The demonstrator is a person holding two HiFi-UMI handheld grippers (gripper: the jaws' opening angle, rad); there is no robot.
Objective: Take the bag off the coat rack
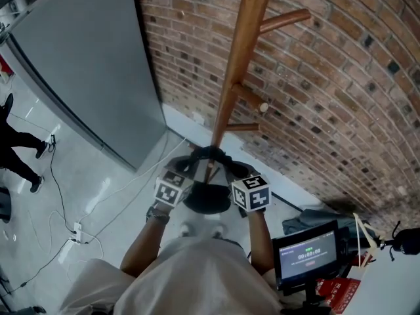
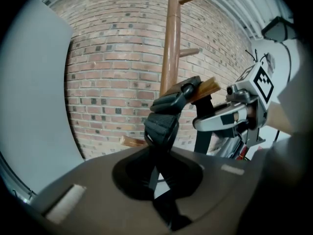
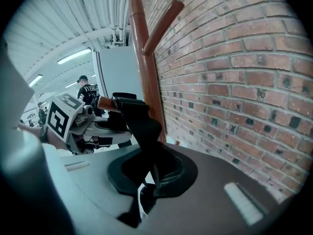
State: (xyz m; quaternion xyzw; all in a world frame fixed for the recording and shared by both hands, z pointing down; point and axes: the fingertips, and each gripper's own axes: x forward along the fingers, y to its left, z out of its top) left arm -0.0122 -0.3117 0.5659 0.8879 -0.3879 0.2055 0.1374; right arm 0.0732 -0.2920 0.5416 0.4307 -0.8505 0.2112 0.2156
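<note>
A wooden coat rack [image 1: 239, 51] stands against the brick wall. A black bag [image 1: 207, 201] hangs low on it, its strap [image 1: 211, 153] looped over a low peg [image 2: 205, 88]. My left gripper [image 1: 178, 177] is shut on the left run of the strap [image 2: 160, 126], just below the peg. On the other side my right gripper [image 1: 240, 178] is shut on the right run of the strap [image 3: 143, 126]. In the right gripper view the strap climbs from the jaws to the peg [image 3: 104, 102]. Each gripper view shows the other gripper: the right gripper [image 2: 239, 119] and the left gripper [image 3: 78, 124].
A tall grey panel [image 1: 85, 64] stands left of the rack. Cables and a power strip [image 1: 77, 229] lie on the floor at left, near a person's legs [image 1: 20, 151]. At right are a small monitor [image 1: 307, 253] and a grey bundle [image 1: 307, 220].
</note>
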